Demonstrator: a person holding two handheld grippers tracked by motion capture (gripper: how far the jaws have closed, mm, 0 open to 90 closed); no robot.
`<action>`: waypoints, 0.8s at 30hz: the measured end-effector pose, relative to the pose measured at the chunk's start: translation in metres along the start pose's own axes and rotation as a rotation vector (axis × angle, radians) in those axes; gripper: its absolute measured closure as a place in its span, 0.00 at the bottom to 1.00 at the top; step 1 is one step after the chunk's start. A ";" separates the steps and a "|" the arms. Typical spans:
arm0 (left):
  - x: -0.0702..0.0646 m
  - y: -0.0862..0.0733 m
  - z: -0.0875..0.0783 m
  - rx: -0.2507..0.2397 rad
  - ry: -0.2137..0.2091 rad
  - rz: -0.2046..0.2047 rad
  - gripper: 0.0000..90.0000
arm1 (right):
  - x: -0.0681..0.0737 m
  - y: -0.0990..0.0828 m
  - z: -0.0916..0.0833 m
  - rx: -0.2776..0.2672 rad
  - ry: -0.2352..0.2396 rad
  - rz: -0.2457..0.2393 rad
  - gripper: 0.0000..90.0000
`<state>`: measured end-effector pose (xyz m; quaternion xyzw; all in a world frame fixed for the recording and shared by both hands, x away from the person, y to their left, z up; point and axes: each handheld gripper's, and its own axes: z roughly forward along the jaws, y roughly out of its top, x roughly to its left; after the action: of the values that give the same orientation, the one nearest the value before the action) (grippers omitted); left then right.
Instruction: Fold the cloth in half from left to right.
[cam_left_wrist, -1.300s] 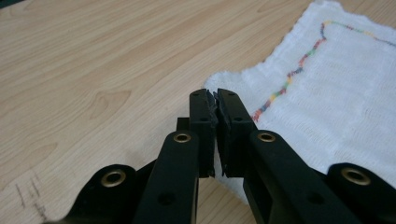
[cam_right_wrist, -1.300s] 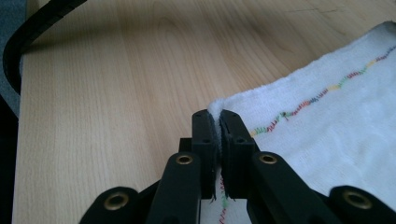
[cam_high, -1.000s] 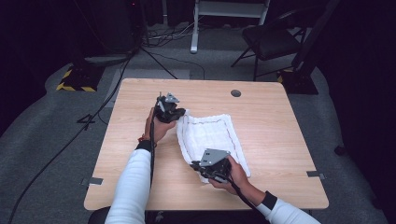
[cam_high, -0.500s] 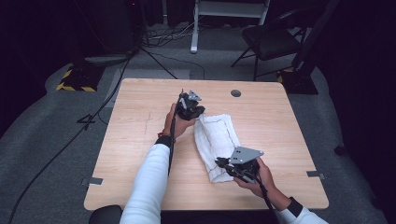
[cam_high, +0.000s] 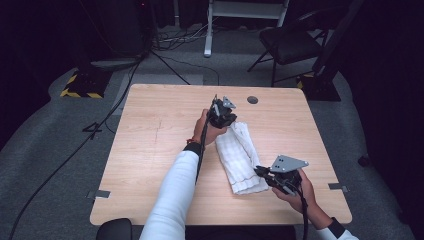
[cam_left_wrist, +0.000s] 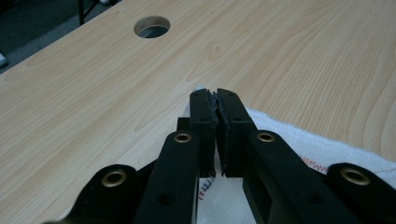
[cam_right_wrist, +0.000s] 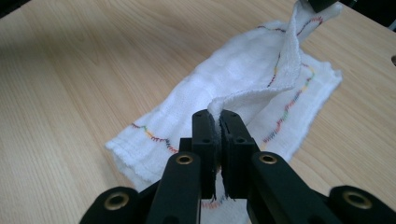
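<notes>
White towel (cam_high: 239, 156) is lying half-folded on the table (cam_high: 150, 150); left gripper (cam_high: 223, 116) at 12 o'clock and right gripper (cam_high: 263, 173) at 4 o'clock are each pinching an edge.

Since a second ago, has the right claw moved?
Yes. The right claw, shut on the towel's edge, has shifted rightward toward the table's right edge, folding the towel narrower.

Left gripper (cam_high: 223, 111) sits far out over the counter, arm in a white sleeve stretched forward, hand wrapped around the body from the left; its fingers (cam_left_wrist: 204, 122) are pinched together on a cloth edge. Right gripper (cam_high: 264, 174) is low and near, held from behind, aimed left, fingers (cam_right_wrist: 208, 135) likewise clamped on cloth.
</notes>
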<state>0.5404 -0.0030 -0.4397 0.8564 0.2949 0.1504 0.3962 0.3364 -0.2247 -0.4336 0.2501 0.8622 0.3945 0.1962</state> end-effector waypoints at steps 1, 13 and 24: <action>-0.002 0.001 0.003 -0.001 -0.001 0.002 0.95 | -0.001 -0.002 -0.001 0.006 -0.004 0.000 0.95; -0.015 0.001 0.034 0.038 0.024 -0.016 0.84 | -0.006 -0.025 0.002 0.099 0.011 0.012 0.88; -0.027 -0.012 0.006 0.039 -0.008 0.008 0.31 | -0.015 -0.040 0.000 0.144 0.002 0.078 0.52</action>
<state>0.5177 -0.0168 -0.4537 0.8657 0.2928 0.1427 0.3800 0.3373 -0.2567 -0.4626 0.2963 0.8782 0.3390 0.1614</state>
